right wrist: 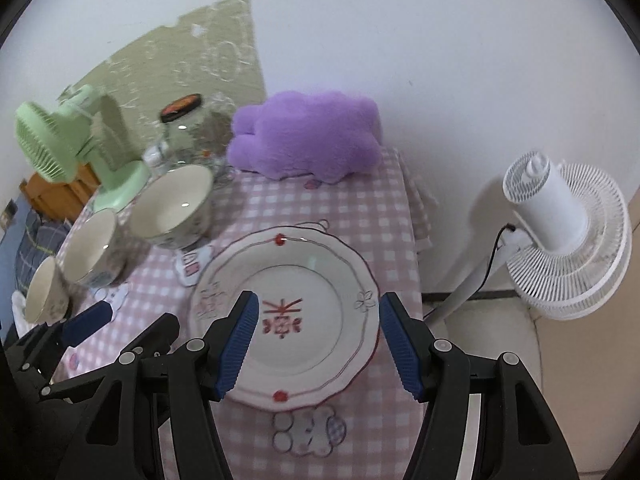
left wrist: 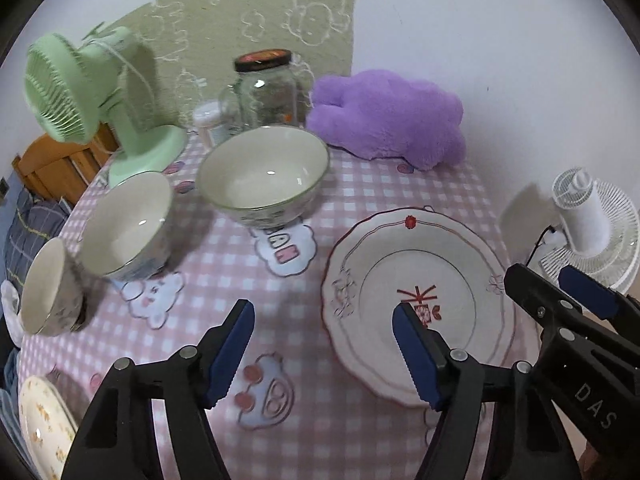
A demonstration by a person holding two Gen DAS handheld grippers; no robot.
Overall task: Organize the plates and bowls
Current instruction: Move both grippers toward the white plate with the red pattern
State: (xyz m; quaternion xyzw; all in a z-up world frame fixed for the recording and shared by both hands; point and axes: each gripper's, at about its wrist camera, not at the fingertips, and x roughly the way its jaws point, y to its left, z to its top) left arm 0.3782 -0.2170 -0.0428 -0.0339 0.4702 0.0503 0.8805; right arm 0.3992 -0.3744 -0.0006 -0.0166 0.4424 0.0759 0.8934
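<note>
While both grippers hang above the pink checked tablecloth, neither has hold of anything. Nearest the right wrist camera, the right gripper stands with its jaws parted wide over the scalloped white plate, one blue pad above the plate's middle and the other past its right rim, with no sign of contact. The left gripper is likewise parted and empty, its left pad over bare cloth and its right pad above that plate's left part. At the left wrist view's lower left edge lies a second, flowered plate, only partly seen. Farther left, three bowls stand in a row: a small bowl, a medium bowl and a large bowl; whether they touch is hard to say. Behind them stand a green desk fan, a lidded glass jar and a purple plush cushion. Off the table's right side stands a white floor fan.
</note>
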